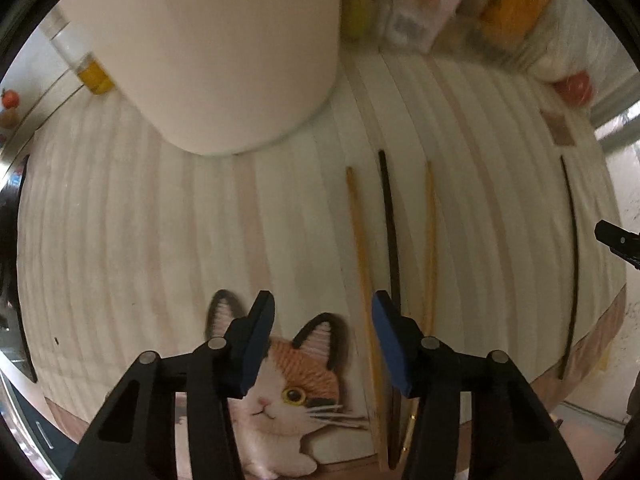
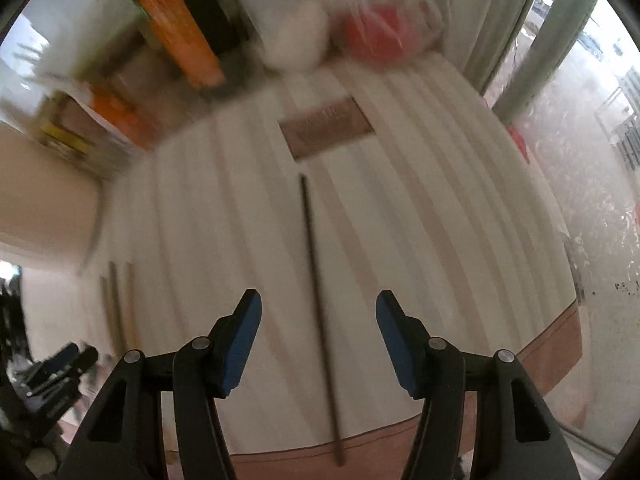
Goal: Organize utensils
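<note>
Surface: striped cloth (image 1: 160,220) over table, cat print at near edge.
Left claw (image 1: 323,344): open, empty, beside three chopsticks (image 1: 390,240).
Right claw (image 2: 319,344): open, astride lone dark chopstick (image 2: 316,276).
Advice: lower squarely, close mid-shaft.

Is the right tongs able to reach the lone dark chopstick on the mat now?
Probably yes. The lone dark chopstick lies flat between the open right tongs, and nothing on the striped mat blocks it.
</note>
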A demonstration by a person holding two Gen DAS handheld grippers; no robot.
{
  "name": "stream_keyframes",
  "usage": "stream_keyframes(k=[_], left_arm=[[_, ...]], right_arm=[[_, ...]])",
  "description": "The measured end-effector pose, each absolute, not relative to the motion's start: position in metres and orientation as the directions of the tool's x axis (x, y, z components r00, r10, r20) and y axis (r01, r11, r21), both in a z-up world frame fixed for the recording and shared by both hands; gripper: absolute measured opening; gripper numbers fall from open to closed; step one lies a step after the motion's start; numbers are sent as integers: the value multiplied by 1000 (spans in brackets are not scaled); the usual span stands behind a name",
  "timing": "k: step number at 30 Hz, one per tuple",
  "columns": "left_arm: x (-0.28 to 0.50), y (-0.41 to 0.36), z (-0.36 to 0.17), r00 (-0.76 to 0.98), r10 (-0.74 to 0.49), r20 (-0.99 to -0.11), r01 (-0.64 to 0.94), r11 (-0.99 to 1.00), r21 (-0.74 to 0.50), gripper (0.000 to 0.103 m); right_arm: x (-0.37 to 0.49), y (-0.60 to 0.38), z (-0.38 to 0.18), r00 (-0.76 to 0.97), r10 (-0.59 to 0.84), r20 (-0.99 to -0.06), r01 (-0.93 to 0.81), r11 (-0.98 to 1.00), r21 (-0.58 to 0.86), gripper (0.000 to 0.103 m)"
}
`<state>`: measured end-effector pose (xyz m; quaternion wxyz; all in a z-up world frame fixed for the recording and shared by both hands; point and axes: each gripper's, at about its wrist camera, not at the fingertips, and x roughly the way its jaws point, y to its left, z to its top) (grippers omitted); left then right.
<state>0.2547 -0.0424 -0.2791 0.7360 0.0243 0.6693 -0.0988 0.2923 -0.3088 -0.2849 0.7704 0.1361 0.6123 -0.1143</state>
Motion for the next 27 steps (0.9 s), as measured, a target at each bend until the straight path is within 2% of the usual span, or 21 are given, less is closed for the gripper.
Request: stream_keyframes(k=[5, 7, 8, 9, 10, 20, 25, 27], left_arm=[[256, -58, -284, 95, -96, -991, 214, 974, -74, 25], [257, -64, -283, 97, -86, -992, 229, 971, -61, 4], [256, -65, -285, 92, -78, -993, 231, 971, -55, 4], [256, -66, -287, 89, -70, -994, 230, 972, -48, 3], [256, -64, -289, 85, -66, -994, 223, 974, -46, 1], [245, -2, -274, 71, -93, -993, 84, 993, -87, 1], [238, 0, -257, 61, -304, -951, 51, 952, -301, 4], [240, -13, -255, 51, -349, -936, 57, 936, -346, 11]], right_arm=[[297, -305, -312, 169, -18, -986, 306, 951, 35, 44], [298, -300, -319, 152, -22, -988, 288, 957, 23, 31], [299, -297, -319, 161, -39, -986, 276, 961, 7, 26], [300, -294, -320, 156, -43, -987, 265, 964, 0, 10], [300, -291, -320, 151, -50, -987, 256, 967, -10, 6], [282, -230, -325, 105, 139, -985, 154, 976, 155, 6], [279, -211, -325, 113, 145, -983, 125, 979, 159, 6], [279, -210, -323, 115, 147, -982, 133, 978, 162, 6]])
